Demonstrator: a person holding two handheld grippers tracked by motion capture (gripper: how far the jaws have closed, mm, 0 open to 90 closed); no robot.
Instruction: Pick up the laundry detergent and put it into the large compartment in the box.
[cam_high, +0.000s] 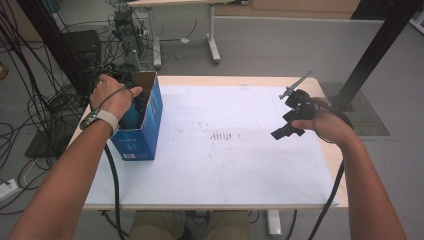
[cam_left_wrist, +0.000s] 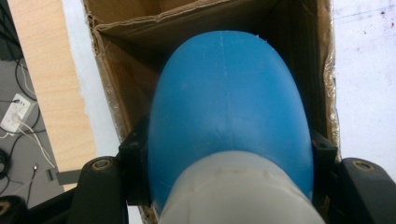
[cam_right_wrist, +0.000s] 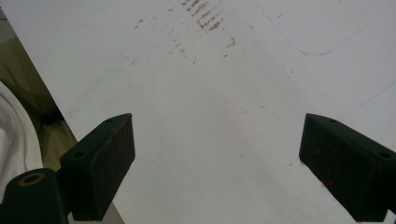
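Left gripper is down in the open top of the blue cardboard box, jaws pinching a rounded blue object with a pale grey lower part. From the left gripper view the blue object sits within the box's brown inner walls, so it is either being lowered in or lifted out; I cannot tell which from the pose alone. The grip is across the object's wide flanks, presumably because the smooth domed surface offers no other purchase (a hold nearer the crown would likely slip).

In the high view the left hand covers the gripper and most of the box mouth; the box stands at the left edge of the white table sheet, near the table's far-left corner.

Right gripper is held well to the right of the box, above the sheet, jaws spread wide with nothing between them. The right gripper view looks down past those jaws at bare sheet with brownish smudges. Judgement: it is parked clear so the left side can work in the narrow box unobstructed.
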